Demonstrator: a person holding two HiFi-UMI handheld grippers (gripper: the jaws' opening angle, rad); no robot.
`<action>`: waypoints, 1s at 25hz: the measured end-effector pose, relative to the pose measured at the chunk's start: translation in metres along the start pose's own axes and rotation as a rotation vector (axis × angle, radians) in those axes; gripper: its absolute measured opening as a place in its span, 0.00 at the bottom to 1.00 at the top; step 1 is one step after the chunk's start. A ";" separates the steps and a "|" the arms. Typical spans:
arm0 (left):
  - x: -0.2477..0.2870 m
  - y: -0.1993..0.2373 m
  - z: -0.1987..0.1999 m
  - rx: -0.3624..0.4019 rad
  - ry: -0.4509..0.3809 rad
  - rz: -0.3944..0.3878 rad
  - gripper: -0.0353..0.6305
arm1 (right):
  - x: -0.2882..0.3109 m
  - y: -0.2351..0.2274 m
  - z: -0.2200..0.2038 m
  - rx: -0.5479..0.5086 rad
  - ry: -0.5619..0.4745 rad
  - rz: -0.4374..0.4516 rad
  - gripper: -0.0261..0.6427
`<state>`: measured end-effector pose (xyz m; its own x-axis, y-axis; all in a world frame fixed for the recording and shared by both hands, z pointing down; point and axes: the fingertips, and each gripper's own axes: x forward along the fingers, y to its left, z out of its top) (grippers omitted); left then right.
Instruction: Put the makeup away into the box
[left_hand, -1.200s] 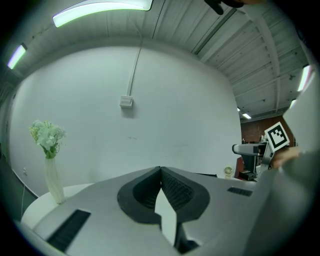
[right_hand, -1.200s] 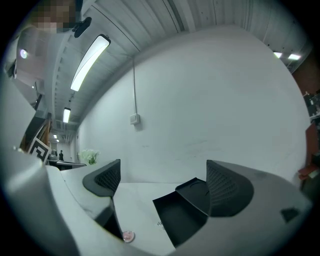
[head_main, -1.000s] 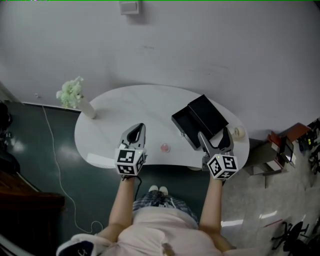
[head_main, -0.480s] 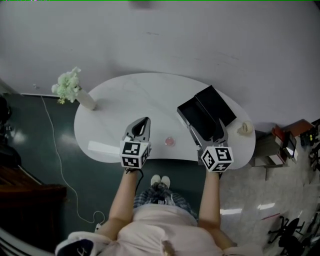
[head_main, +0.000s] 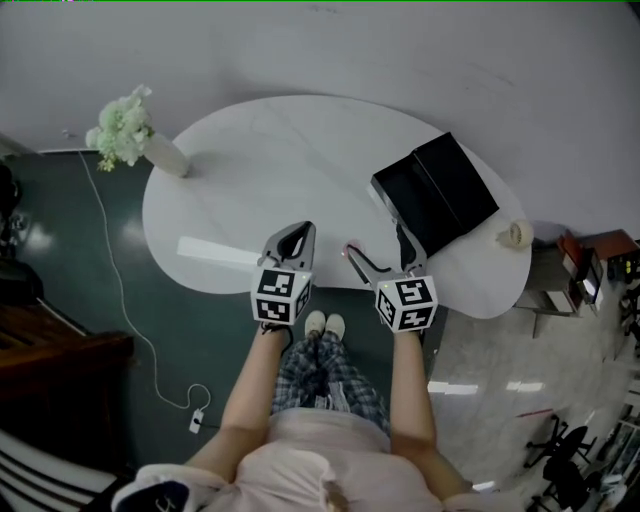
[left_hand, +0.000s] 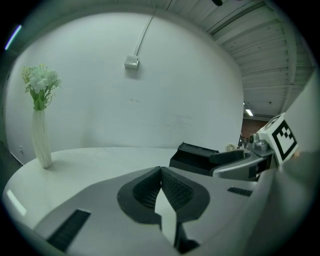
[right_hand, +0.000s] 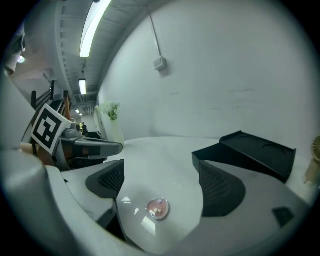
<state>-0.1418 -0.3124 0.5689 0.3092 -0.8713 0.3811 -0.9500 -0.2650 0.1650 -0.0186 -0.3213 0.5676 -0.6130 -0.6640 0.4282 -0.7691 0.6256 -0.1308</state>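
A small round pink makeup compact (right_hand: 157, 207) lies near the white table's (head_main: 270, 170) front edge. My right gripper (right_hand: 162, 186) is low over it, jaws wide and closing, with the compact between them and neither pad touching it. In the head view the compact (head_main: 352, 245) shows by that gripper's (head_main: 378, 248) left jaw. The open black box (head_main: 435, 195) stands at the table's right, beyond the right gripper; its lid leans back. My left gripper (head_main: 305, 230) hovers just left of the compact, shut and empty, pads (left_hand: 161, 172) meeting.
A white vase of pale flowers (head_main: 130, 135) stands at the table's far left. A small cream round object (head_main: 515, 235) sits at the right end past the box. A white cable (head_main: 120, 300) runs over the dark floor on the left.
Both grippers have come down toward the table. The right one has swung left from beside the box, so its jaws now flank the compact. The left stays shut.
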 end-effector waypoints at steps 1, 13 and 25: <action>0.001 -0.001 -0.007 -0.004 0.012 -0.001 0.09 | 0.005 0.004 -0.011 -0.004 0.026 0.006 0.75; -0.005 -0.004 -0.062 -0.041 0.089 -0.010 0.09 | 0.052 0.020 -0.103 -0.076 0.338 -0.003 0.57; -0.007 -0.003 -0.073 -0.051 0.108 -0.015 0.09 | 0.055 0.016 -0.126 -0.072 0.453 -0.032 0.49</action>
<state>-0.1378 -0.2758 0.6319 0.3287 -0.8172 0.4734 -0.9427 -0.2539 0.2162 -0.0417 -0.2959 0.7015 -0.4357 -0.4474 0.7810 -0.7621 0.6451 -0.0556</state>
